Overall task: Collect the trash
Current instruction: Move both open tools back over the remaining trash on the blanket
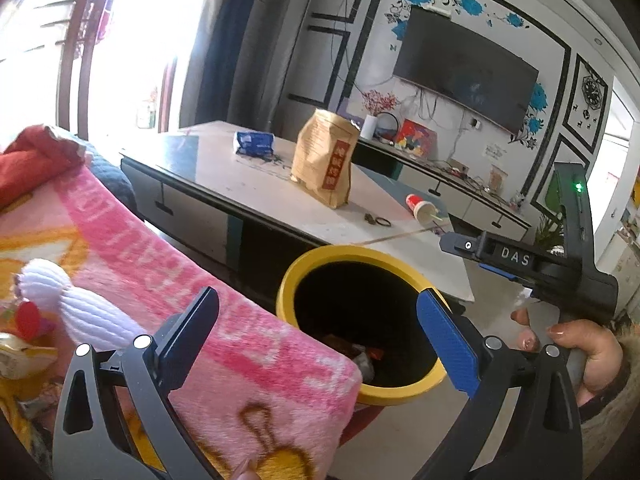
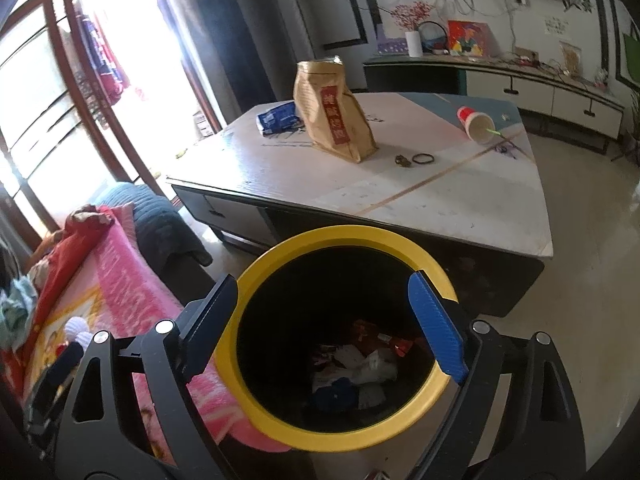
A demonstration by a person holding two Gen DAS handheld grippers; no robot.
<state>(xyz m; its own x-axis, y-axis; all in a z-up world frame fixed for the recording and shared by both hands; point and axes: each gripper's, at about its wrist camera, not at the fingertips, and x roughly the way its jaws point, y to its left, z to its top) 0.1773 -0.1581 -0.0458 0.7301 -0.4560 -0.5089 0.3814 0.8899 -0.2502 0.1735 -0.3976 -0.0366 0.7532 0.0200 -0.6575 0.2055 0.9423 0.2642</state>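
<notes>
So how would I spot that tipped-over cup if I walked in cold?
Start at the low coffee table behind the yellow-rimmed bin. Past the upright brown paper bag, near the far right corner, lies the paper cup. It alone lies on its side, red-bottomed, with a green straw poking out.

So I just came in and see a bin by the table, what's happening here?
A person is collecting trash with a gripper in each hand. Both the left gripper and right gripper hang open and empty over the yellow-rimmed bin, which already holds wrappers. A brown paper bag, blue packet and tipped cup remain on the table.
</notes>
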